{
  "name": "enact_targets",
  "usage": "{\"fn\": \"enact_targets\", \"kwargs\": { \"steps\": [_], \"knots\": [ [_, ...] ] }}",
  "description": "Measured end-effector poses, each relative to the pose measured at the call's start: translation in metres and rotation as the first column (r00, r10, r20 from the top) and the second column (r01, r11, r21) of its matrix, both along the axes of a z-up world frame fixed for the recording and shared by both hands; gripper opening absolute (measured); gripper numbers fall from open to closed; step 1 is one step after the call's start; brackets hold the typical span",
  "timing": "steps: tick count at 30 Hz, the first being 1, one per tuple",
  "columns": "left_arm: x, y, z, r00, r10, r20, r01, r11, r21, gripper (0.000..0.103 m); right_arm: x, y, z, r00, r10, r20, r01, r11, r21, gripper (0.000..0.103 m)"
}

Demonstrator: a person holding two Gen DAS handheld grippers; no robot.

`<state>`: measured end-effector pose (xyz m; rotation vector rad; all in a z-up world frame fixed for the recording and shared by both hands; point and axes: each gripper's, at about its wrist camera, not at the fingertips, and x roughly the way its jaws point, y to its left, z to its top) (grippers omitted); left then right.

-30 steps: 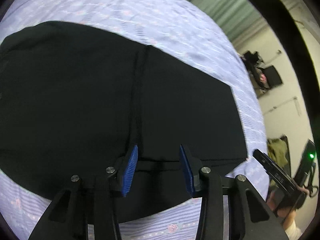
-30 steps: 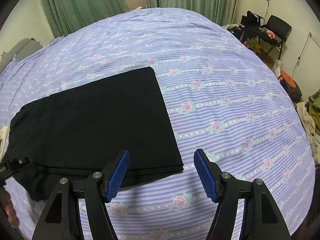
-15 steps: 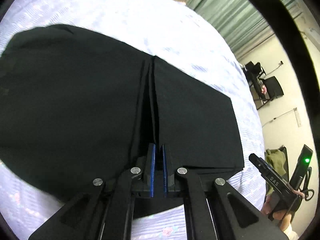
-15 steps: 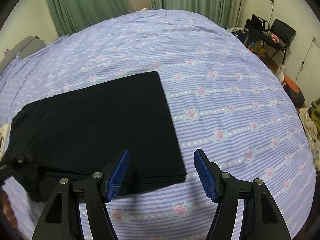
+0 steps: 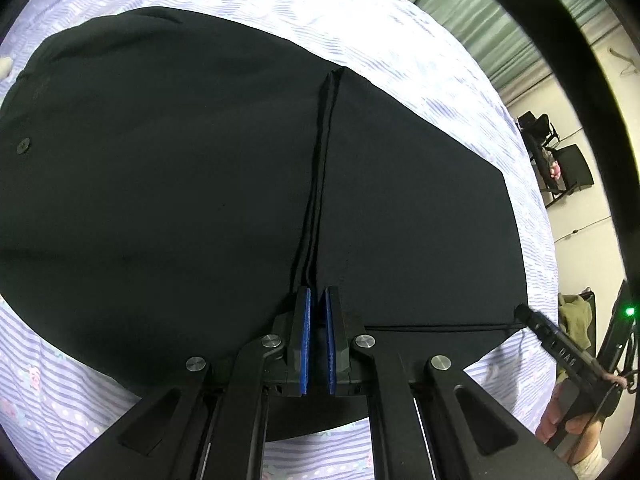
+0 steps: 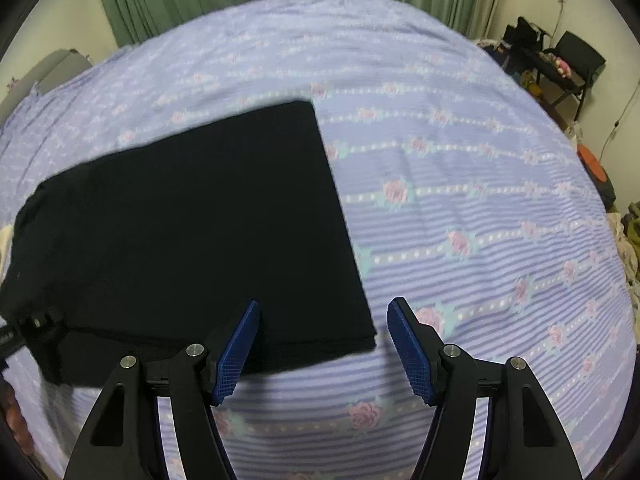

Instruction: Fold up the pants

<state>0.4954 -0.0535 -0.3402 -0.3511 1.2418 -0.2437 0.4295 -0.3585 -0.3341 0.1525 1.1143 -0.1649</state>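
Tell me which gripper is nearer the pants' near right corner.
Right. The open right gripper hovers with that corner of the black pants between its fingers, untouched. The left gripper is shut on a pinch of fabric farther along the near edge.

Black pants (image 5: 192,200), plain and dark, lie flat on the bed (image 6: 460,168), spread over its striped, rose-patterned cover. They're folded over: one layer sits on top, its straight edge running across the cloth like a ridge. One end shows square corners and clean hems near the bed's front edge; the other end is rounder, slightly rumpled, with a small button.
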Motion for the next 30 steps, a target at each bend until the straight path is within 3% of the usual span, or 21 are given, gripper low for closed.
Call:
{"fn": "enact_targets", "kwargs": {
  "steps": [4,8,14,19,24,28,30],
  "knots": [
    [-0.003,0.006,0.003,1.0,0.01,-0.007,-0.01,1.0,-0.007,0.01,-0.01,0.008,0.0,0.999,0.016,-0.036,-0.016,1.0,-0.01,0.067],
    [-0.009,0.013,0.021,0.999,0.038,0.019,-0.038,0.999,0.02,0.016,-0.031,0.028,0.034,0.998,0.061,0.021,-0.061,0.998,0.0,0.067],
    [-0.045,0.059,0.061,0.988,0.129,0.09,-0.135,0.989,0.061,0.034,-0.059,0.075,0.096,0.98,0.143,0.136,-0.142,0.99,-0.015,0.07],
    [-0.075,0.119,0.083,0.962,0.241,0.132,-0.249,0.967,0.048,0.06,-0.057,0.137,0.126,0.95,0.244,0.193,-0.244,0.97,-0.025,0.074],
    [-0.08,0.185,0.076,0.948,0.281,0.147,-0.286,0.958,0.013,0.065,-0.036,0.209,0.129,0.92,0.338,0.2,-0.333,0.941,-0.056,0.074],
    [-0.073,0.231,0.054,0.931,0.341,0.132,-0.332,0.939,-0.087,0.065,-0.015,0.26,0.119,0.914,0.36,0.187,-0.358,0.933,-0.047,0.074],
    [-0.063,0.25,0.04,0.921,0.371,0.12,-0.361,0.928,-0.097,0.065,-0.003,0.282,0.111,0.915,0.366,0.17,-0.366,0.93,-0.035,0.074]
  ]
}}
